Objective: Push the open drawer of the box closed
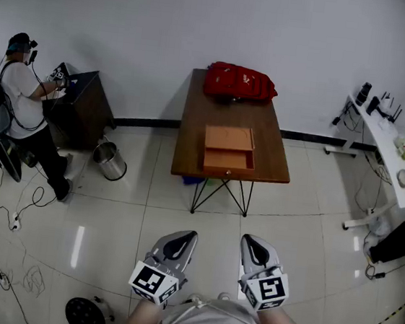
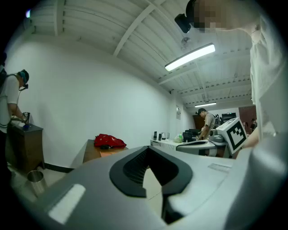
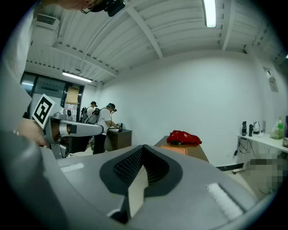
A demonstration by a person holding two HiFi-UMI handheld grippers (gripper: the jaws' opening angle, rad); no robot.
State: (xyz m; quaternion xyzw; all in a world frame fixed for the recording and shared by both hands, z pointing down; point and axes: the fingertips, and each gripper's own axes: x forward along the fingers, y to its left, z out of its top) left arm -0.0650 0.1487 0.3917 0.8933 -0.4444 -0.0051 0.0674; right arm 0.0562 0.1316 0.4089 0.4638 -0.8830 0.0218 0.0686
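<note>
Facing the box (image 1: 229, 137) on the table (image 1: 193, 113) at 12 o'clock, well apart from you; its drawer (image 1: 228, 160) juts toward 6. Left gripper (image 1: 183, 238) and right gripper (image 1: 250, 244) are clenched, empty, about equally near.

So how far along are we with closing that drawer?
Nothing done yet: the drawer sticks out of the box on the table. The left tongs and right tongs hang shut and empty, well short of it. Left: approach, push it in.
</note>
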